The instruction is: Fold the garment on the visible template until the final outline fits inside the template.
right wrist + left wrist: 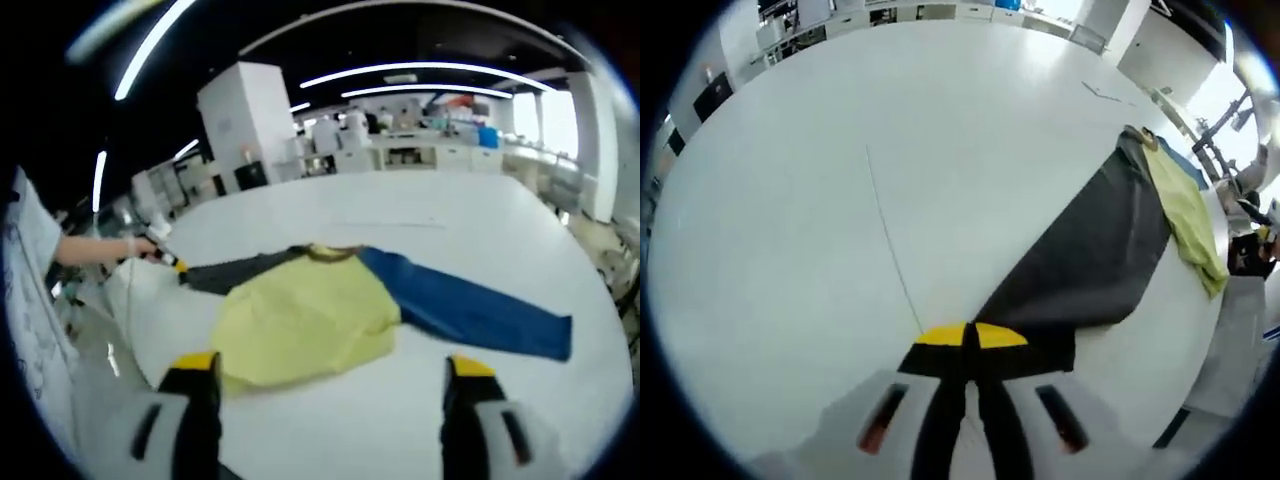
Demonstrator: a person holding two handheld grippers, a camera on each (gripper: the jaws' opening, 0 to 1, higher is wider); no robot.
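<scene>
In the left gripper view our left gripper [970,340] is clamped on the dark sleeve [1090,250] of the garment [310,320] — lying spread on the white table [460,215]. Our right gripper [325,385] hangs wide apart above the table's near edge — the yellow body just ahead, blue sleeve [470,310] stretched right.

Left gripper view: we look low along the white table [840,200], close on a dark sleeve. Right gripper view: we face the garment [310,315] from farther back. Both share garment and table.
</scene>
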